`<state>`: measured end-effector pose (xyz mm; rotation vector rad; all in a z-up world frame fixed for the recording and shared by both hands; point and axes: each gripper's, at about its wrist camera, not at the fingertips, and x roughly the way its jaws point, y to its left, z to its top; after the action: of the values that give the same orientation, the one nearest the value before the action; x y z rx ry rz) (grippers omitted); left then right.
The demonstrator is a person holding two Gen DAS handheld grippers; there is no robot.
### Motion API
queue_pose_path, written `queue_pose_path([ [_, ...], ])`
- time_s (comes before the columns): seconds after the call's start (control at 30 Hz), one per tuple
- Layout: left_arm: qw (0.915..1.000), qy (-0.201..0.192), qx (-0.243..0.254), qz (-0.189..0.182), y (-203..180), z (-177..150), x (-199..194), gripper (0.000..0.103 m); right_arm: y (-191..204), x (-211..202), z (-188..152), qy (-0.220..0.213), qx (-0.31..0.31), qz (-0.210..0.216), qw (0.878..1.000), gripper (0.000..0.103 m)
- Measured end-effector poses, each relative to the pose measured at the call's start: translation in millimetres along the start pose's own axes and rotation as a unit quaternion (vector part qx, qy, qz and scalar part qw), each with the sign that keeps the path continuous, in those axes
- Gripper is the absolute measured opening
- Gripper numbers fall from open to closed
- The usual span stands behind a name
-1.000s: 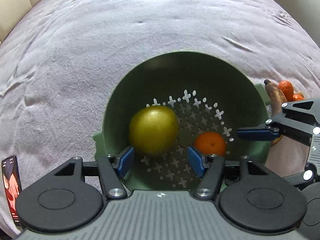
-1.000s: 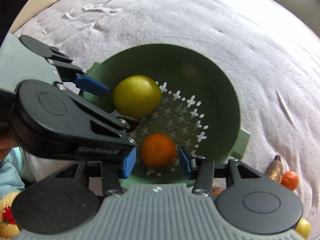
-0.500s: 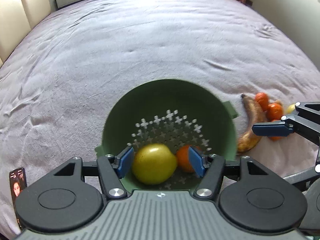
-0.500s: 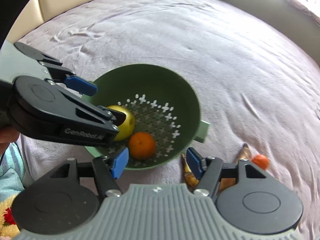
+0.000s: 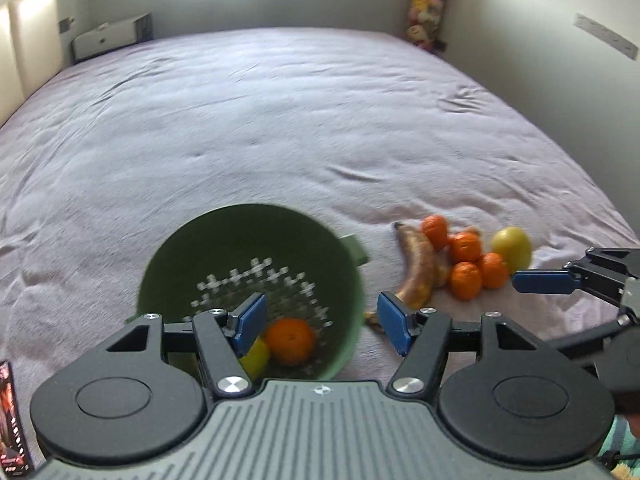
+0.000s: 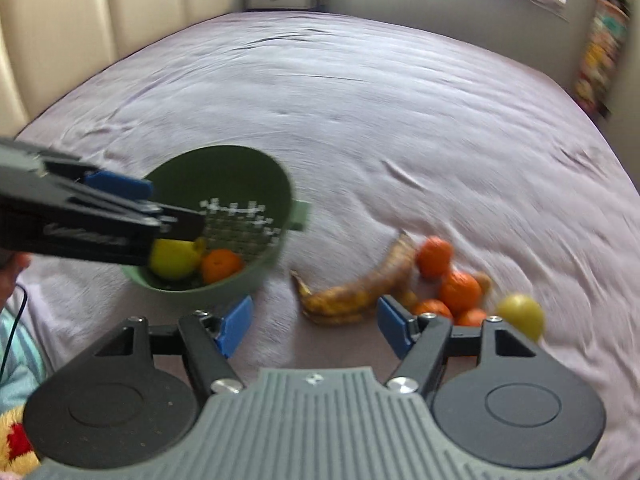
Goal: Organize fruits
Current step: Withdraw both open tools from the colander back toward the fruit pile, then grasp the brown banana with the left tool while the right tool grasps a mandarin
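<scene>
A green colander (image 5: 248,240) (image 6: 240,176) sits on the bed and holds a yellow-green apple (image 6: 174,258) (image 5: 256,356) and an orange (image 5: 290,340) (image 6: 220,266). To its right lie a brown-spotted banana (image 5: 416,270) (image 6: 356,288), several oranges (image 5: 466,248) (image 6: 460,290) and a second yellow-green apple (image 5: 513,244) (image 6: 522,314). My left gripper (image 5: 320,322) is open and empty above the colander's near rim. My right gripper (image 6: 314,322) is open and empty just in front of the banana.
The lilac bedsheet (image 5: 280,120) spreads wide beyond the fruit. A padded headboard (image 6: 60,28) is at the left. A white box (image 5: 108,38) and stuffed toys (image 5: 424,8) stand at the far edge. A phone (image 5: 12,420) lies at the left.
Both grippers have pulled back and up from the colander, empty. The right gripper has swung right toward the banana and loose fruit. The apple and orange stay in the colander.
</scene>
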<state>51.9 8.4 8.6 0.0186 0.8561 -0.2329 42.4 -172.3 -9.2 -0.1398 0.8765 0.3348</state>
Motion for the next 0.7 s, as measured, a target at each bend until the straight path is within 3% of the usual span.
queue_pose_path([
  [0.47, 0.9932, -0.043, 0.103, -0.033, -67.5, -30.2, 23.7, 0.075, -70.6, 7.9, -47.1, 0.017, 0.167, -0.063, 0.984, 0.067],
  [0.7, 0.9851, -0.062, 0.16, -0.012, -98.3, -40.1, 49.0, 0.075, -83.6, 18.2, -48.9, 0.013, 0.201, -0.064, 0.977, 0.066],
])
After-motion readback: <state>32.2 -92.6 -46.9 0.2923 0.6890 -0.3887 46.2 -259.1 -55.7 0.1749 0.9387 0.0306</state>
